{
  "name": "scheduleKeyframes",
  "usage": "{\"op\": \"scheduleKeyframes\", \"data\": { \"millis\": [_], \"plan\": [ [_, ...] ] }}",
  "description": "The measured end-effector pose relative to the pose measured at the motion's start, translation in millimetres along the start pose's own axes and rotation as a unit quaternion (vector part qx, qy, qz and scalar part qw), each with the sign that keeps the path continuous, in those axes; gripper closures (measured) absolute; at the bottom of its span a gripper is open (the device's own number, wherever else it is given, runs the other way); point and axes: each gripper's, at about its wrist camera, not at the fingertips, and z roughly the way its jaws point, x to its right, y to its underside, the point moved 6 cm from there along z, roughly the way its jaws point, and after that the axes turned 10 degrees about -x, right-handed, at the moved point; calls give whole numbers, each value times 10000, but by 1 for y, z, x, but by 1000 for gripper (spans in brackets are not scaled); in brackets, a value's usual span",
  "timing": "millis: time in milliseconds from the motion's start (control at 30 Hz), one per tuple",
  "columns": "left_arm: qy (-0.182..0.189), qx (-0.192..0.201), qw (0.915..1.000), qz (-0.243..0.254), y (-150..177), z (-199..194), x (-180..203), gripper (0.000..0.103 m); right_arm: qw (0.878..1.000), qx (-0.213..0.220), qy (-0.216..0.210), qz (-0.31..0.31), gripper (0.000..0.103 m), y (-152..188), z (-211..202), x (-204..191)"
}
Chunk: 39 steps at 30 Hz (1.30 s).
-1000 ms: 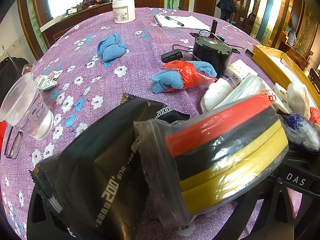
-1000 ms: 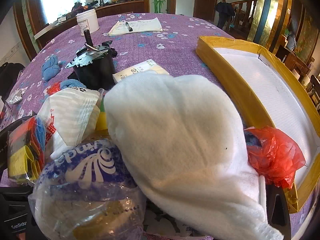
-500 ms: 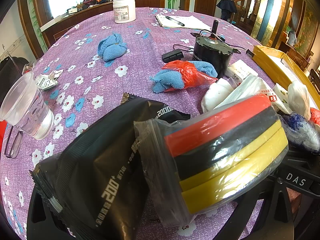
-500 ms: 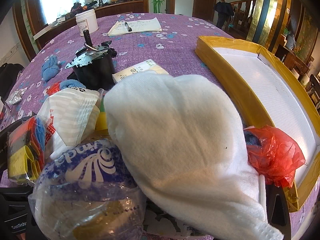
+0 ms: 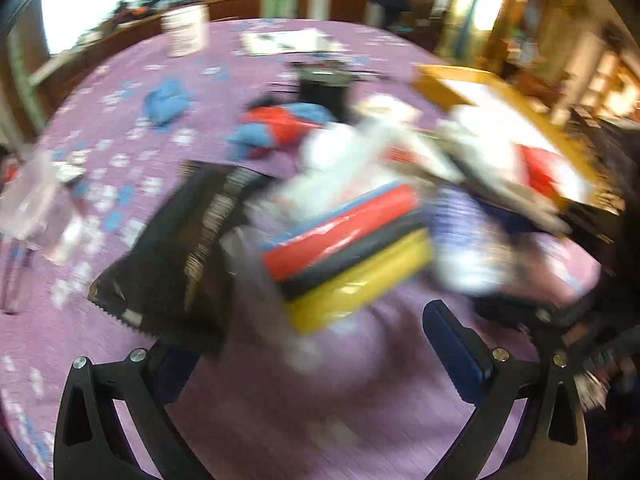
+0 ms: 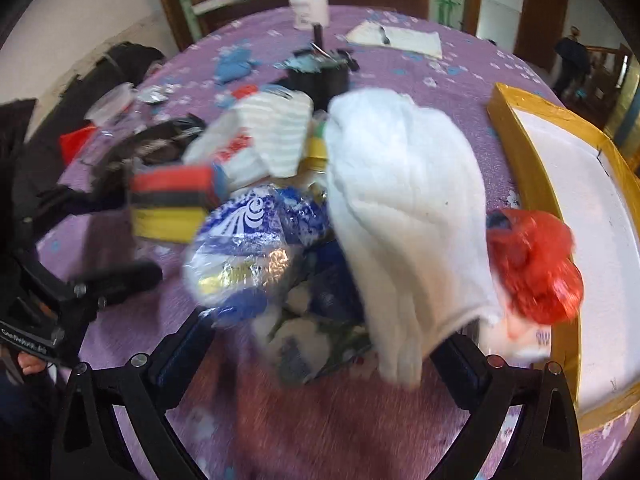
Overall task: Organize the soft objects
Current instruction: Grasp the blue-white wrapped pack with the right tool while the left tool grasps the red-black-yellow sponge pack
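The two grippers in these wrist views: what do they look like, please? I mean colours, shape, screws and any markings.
Both are the same build. The left gripper and the right gripper have black plastic fingers with triangular cut-outs, silver screw heads near the knuckles, and dark blue ribbed pads. In the right wrist view, the other gripper's black body bears white lettering, too blurred to read.

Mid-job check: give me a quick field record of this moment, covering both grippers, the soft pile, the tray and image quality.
left gripper: open, holding nothing, pulled back from pile
right gripper: open; white towel draped over the pile ahead, its hem near the right finger
sponge pack: on table, beside black pouch
blue printed bag: in pile, left of towel
red bag: against tray edge
yellow tray: right side, white inside
image: motion-blurred
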Motion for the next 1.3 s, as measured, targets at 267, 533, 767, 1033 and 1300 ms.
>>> {"op": "scheduleKeyframes", "data": {
  "millis": [267,533,767,1033,1300],
  "plan": [
    [-580,330,9977,-80,3,-13,-7,0,9954,813,-473,-174,1,31,-59,5],
    [-1055,471,9925,405,-14,9,-7,17,9910,1011,-852,224,1,50,-76,30],
    [-1016,235,9901,943,-10,34,-1,17,9907,992,-918,184,1,48,-77,25],
    [-1148,384,9908,600,5,30,-1,42,9911,922,-939,-184,5,44,-76,2],
    [-1033,397,9930,414,4,27,-13,35,9925,627,-918,-516,26,25,-58,-26]
  ]
}}
